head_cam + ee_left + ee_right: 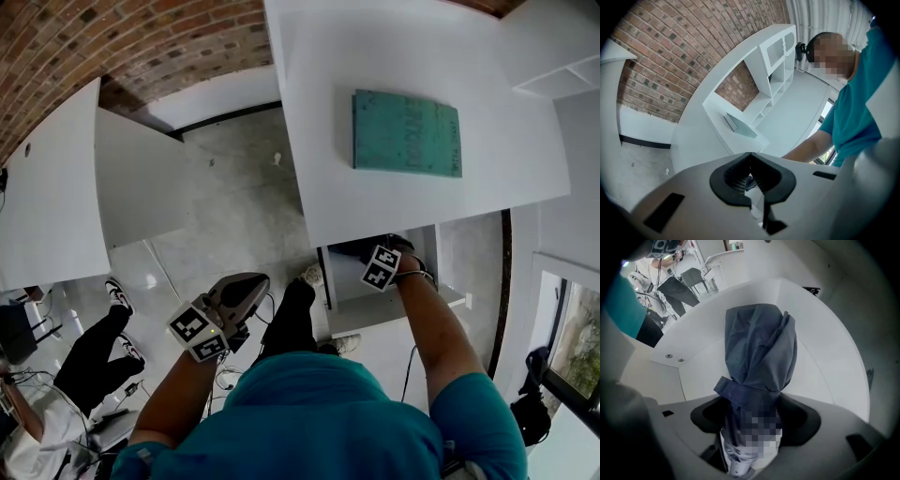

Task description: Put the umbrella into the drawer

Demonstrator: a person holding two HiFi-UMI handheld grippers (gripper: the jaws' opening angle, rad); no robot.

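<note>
My right gripper (752, 404) is shut on a folded dark grey-blue umbrella (759, 352), strapped round its middle. The umbrella points into a white open drawer (829, 366), its top end just above the drawer floor. In the head view the right gripper (382, 265) reaches into that drawer (394, 314) beneath the front edge of the white desk (319, 141); the umbrella is mostly hidden there. My left gripper (251, 284) hangs over the floor to the left of the drawer, away from it. Its jaws (750, 157) are shut with nothing between them.
A teal book (406, 133) lies on the desk. A second white table (56, 187) stands at the left, a white shelf unit (553, 47) at the far right. A seated person's legs in black trousers (94, 356) are at the lower left.
</note>
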